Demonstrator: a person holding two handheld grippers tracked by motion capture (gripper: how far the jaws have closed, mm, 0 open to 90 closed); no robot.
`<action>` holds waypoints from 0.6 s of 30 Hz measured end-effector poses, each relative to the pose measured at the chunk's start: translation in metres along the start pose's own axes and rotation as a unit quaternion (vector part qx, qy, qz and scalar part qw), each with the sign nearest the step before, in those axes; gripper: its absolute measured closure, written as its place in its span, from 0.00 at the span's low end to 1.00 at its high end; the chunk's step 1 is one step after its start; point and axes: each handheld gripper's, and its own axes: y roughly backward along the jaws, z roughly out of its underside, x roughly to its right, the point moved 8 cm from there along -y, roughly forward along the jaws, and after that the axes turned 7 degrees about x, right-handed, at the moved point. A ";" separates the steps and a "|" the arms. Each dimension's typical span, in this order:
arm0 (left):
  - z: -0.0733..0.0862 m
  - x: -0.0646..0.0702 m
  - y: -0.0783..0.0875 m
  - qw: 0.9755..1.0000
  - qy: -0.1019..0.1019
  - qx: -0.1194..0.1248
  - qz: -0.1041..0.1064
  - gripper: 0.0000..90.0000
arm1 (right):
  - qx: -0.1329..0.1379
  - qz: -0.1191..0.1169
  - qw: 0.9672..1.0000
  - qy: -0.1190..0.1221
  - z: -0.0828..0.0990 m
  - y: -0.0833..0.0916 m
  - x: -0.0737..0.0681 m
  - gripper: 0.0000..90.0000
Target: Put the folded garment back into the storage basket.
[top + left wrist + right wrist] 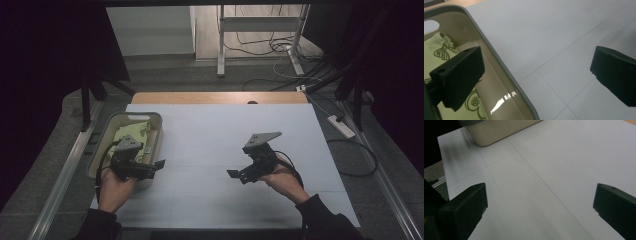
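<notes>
A beige plastic bin (158,135) stands at the table's left side with a pale green patterned cloth (130,132) lying inside it. My left gripper (156,168) hovers at the bin's near right corner, open and pointing right. In the left gripper view its jaws stand wide apart around the bin's rim (499,62), one above the cloth (435,50) and one above the table; the left gripper (537,65) holds nothing. My right gripper (236,176) sits right of centre, pointing left, open and empty. The right gripper (540,197) has bare table between its jaws, with the bin (496,130) farther off.
The white table top (215,135) has a wooden strip (220,97) along its far edge. Dark curtains flank both sides. On the floor beyond lie cables, a power strip (342,126) and a metal stand (260,30).
</notes>
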 end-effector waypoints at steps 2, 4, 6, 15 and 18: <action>0.000 0.001 0.001 1.000 -0.002 0.000 -0.001 0.00 | 0.000 0.002 1.000 -0.001 0.001 0.003 0.001 0.00; 0.001 0.002 0.002 1.000 -0.003 0.000 -0.001 0.00 | 0.000 0.005 1.000 -0.003 0.003 0.006 0.002 0.00; 0.002 0.003 0.003 1.000 -0.002 0.001 -0.001 0.00 | 0.001 0.007 1.000 -0.004 0.005 0.008 0.002 0.00; 0.006 0.006 0.008 1.000 -0.002 0.000 -0.003 0.00 | 0.001 0.018 1.000 -0.008 0.013 0.019 0.006 0.00; 0.008 0.006 0.010 1.000 0.000 -0.001 -0.004 0.00 | 0.002 0.022 1.000 -0.008 0.015 0.023 0.007 0.00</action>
